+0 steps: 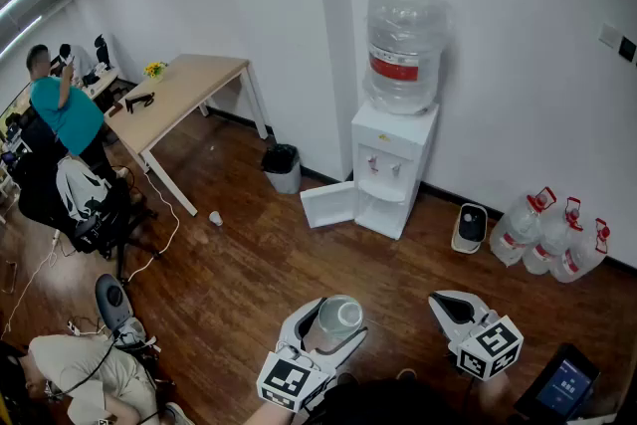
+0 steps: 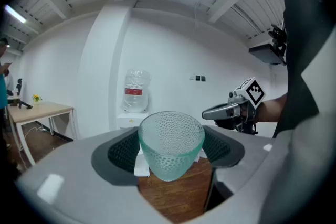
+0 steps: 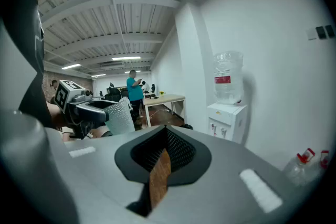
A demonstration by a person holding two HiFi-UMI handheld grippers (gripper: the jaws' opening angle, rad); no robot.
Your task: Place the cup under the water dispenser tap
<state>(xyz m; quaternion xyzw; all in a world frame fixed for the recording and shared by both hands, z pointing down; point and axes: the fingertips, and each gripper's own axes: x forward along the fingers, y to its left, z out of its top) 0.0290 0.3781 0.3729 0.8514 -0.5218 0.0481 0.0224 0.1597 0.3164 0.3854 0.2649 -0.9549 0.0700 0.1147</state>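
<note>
Down at the near edge of the brown wooden floor, the left gripper clamps the upright pale green dimpled cup, with the taps of the white bottle-topped water dispenser well apart from it, far ahead and slightly right, while the right gripper is nearer them, its jaws almost together and empty.
</note>
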